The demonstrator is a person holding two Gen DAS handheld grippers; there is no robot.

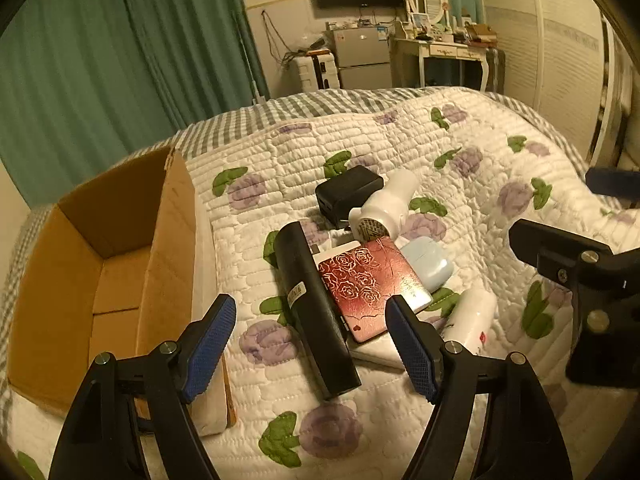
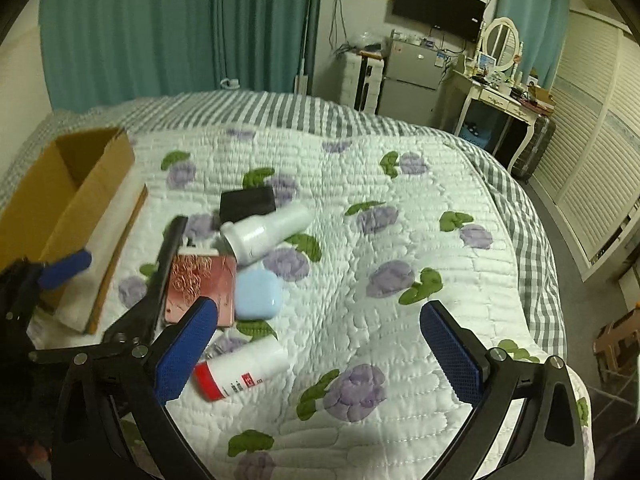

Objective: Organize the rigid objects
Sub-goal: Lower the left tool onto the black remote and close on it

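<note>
A pile of rigid objects lies on the flowered quilt: a long black case (image 1: 316, 312) (image 2: 166, 272), a red rose-patterned case (image 1: 366, 286) (image 2: 202, 284), a light blue case (image 1: 428, 262) (image 2: 258, 294), a black box (image 1: 346, 194) (image 2: 246, 203), a white bottle (image 1: 382, 210) (image 2: 266, 232) and a white tube with a red cap (image 2: 240, 368) (image 1: 472, 318). My left gripper (image 1: 310, 346) is open and empty, its fingers on either side of the black case's near end, above it. My right gripper (image 2: 320, 354) is open and empty, hovering right of the pile.
An open, empty cardboard box (image 1: 108, 264) (image 2: 68, 200) stands on the bed at the left. The right gripper's body (image 1: 580, 276) shows at the right of the left wrist view. The bed's right edge (image 2: 536, 248) drops to the floor.
</note>
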